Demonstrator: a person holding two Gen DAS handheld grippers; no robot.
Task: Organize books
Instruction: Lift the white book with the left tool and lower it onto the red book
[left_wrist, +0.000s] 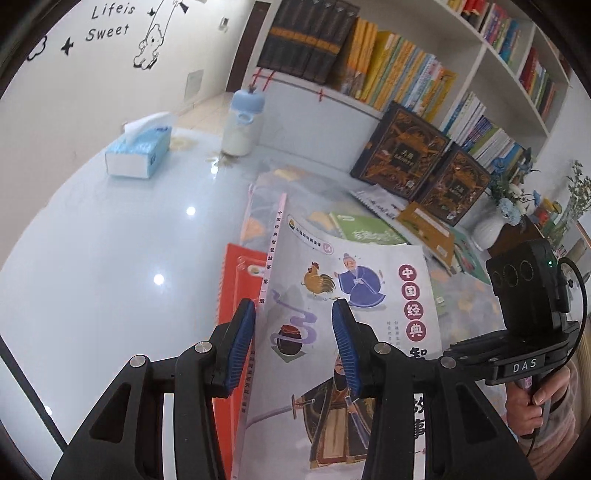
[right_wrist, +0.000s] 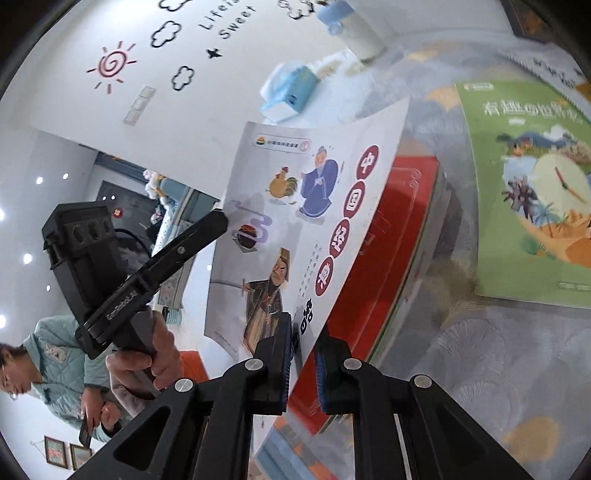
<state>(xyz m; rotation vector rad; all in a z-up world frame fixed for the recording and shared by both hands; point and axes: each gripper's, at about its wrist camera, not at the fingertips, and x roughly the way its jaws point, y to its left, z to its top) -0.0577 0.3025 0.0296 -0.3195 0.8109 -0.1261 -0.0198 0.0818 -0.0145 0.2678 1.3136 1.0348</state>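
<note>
Right hand-held gripper (right_wrist: 303, 363) is pinching the picture book (right_wrist: 295, 229) by its lower edge — blue pads pressed on the cover from both sides, book lifted and tilted above the tabletop (right_wrist: 498, 369).

Left hand-held gripper (left_wrist: 293, 345) is partly spread, straddling the spine edge of the same book (left_wrist: 354, 332): left pad sits outside the spine, right pad over the cover art. Whether the pads press on the book, I cannot tell from either view.

Under the lifted book lies a red book (right_wrist: 402, 236) flat on the tabletop; it shows as an orange-red strip (left_wrist: 236, 295) just left of the spine in the left wrist view.

A green book (right_wrist: 532, 192) lies flat on the tabletop, beside the red one and apart from it. Behind it, two dark ornate books (left_wrist: 402, 147) lean upright against the shelf (left_wrist: 476, 70) — the shelf is packed with rows of standing books.

Far side of the tabletop: tissue box (left_wrist: 138, 151) and a white bottle (left_wrist: 242, 122) with a blue cap, well apart from the books. White vase (left_wrist: 487, 227) with flowers at the right.

The person's right hand (left_wrist: 535, 402) grips the handle of the right gripper, the left hand (right_wrist: 147, 354) that of the left.
</note>
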